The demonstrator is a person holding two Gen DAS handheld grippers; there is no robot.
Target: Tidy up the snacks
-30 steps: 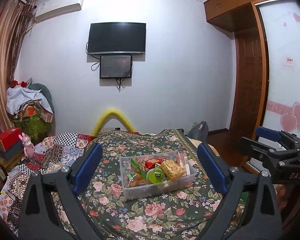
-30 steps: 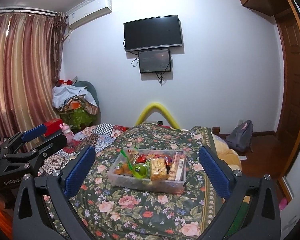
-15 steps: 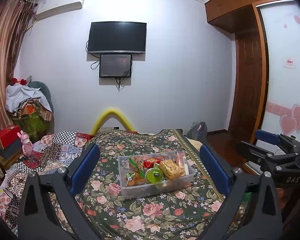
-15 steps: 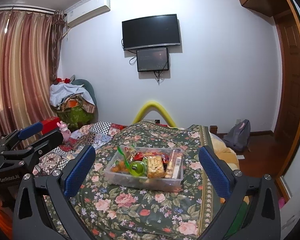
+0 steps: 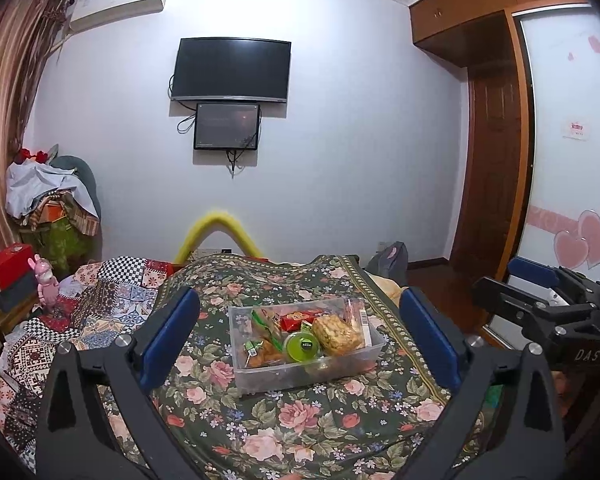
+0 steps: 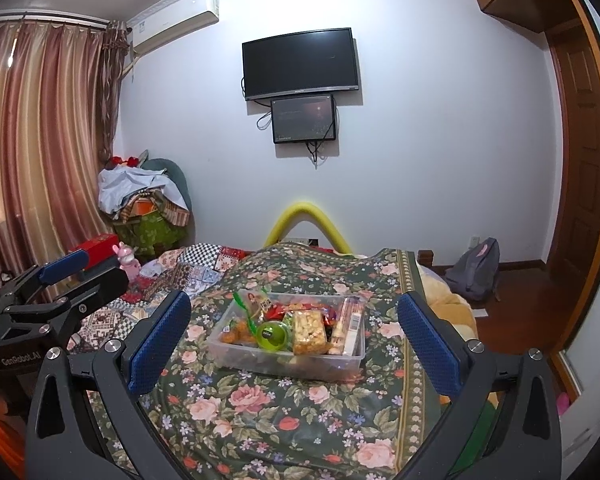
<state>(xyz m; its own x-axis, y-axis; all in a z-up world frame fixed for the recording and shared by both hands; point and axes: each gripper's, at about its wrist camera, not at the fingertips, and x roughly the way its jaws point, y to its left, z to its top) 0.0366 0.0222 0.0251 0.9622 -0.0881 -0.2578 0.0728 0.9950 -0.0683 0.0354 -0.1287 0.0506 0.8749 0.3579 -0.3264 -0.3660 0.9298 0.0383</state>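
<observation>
A clear plastic bin [image 5: 308, 376] [image 6: 284, 360] rests on a green floral bedspread [image 5: 300, 432]. Inside it lie several snacks: a green round cup [image 5: 302, 346] [image 6: 273, 335], a puffed rice bar [image 5: 336, 334] [image 6: 309, 332], a red packet [image 5: 300, 315], an orange snack bag [image 5: 260, 354] and a stick biscuit pack [image 6: 350, 326]. My left gripper [image 5: 298, 300] hangs open above the near bedspread, its blue pads framing the bin without touching it. My right gripper [image 6: 295, 300] is open the same way. Each gripper also shows in the other's view: the right gripper [image 5: 494, 276] and the left gripper [image 6: 100, 270].
A patchwork quilt [image 5: 100, 300] covers the bed's left side, with a pink toy rabbit [image 5: 44, 284] and a red box [image 5: 6, 266] beyond. A yellow foam arch [image 5: 220, 232] stands at the bed's far end. A grey backpack [image 6: 474, 270] sits on the floor by the wooden door [image 5: 496, 176].
Both views have drifted slightly, so the bin sits a little further left in each. Both grippers stay open and nothing has been touched.
</observation>
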